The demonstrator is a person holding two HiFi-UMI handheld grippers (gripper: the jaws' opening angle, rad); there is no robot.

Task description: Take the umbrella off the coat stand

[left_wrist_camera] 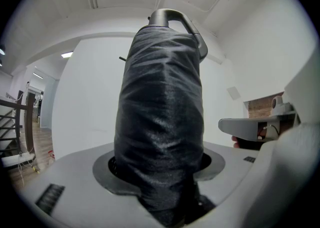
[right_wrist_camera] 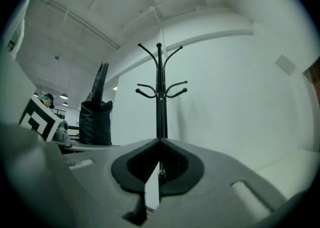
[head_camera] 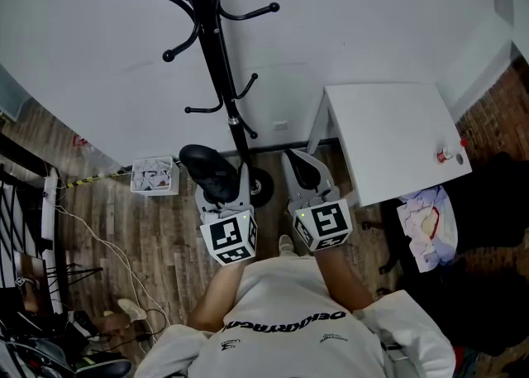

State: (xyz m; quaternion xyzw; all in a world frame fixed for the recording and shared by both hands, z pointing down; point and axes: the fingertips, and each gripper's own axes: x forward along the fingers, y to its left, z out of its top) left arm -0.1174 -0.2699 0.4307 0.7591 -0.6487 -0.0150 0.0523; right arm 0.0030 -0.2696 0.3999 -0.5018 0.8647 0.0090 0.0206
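Umbrella (left_wrist_camera: pixel 160 122) x1 clamped in L gripper (head_camera: pixel 221 190); R gripper (right_wrist_camera: pixel 159 144) closed, empty; coat stand (head_camera: pixel 216 45) x1

- Your white T-shirt (head_camera: pixel 289 343), lower middle of the frame, has short sleeves and black lettering across the chest.
- Your left tool (head_camera: pixel 223 194) and right tool (head_camera: pixel 299 161) are light grey, with dark pads.
- Each carries a cube (head_camera: pixel 229 236) of black-and-white square markers.

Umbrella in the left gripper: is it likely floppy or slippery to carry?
Probably squashy: the umbrella is wrinkled folded fabric bulging between the left gripper fingers. Its glossy sheen suggests it may slip. The hard-looking handle on top is likely stiff.
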